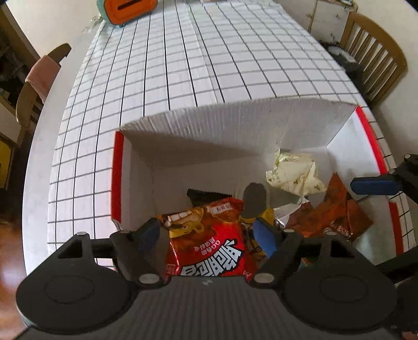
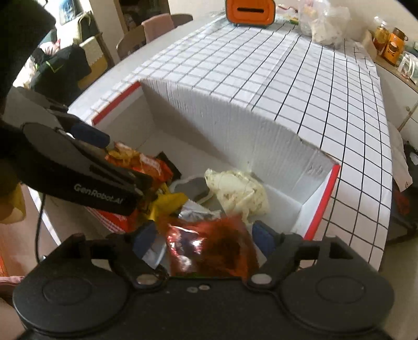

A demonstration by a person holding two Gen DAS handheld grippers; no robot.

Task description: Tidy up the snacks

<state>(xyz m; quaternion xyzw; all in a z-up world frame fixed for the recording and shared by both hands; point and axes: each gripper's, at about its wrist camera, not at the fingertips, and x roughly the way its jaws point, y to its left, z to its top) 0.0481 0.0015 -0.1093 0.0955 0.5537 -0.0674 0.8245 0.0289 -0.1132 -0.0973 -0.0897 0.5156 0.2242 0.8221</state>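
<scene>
The tabletop [image 1: 183,65], covered with a grid-pattern cloth, carries a white cardboard box [image 1: 235,125] with red edges, near the front edge. Inside the box lie the snacks. The left tool [image 1: 209,230] stands wide around a red snack bag [image 1: 209,248], not clearly pressing it. The right tool [image 2: 206,235] is also wide, with an orange-red foil bag [image 2: 214,251] between its fingers; whether it grips cannot be told. A pale crumpled wrapper [image 2: 237,193] lies at the far right of the box. Both tools work close together, so they could collide, or a bag could slip out. An orange device [image 2: 249,11] stands at the far end, well apart.
</scene>
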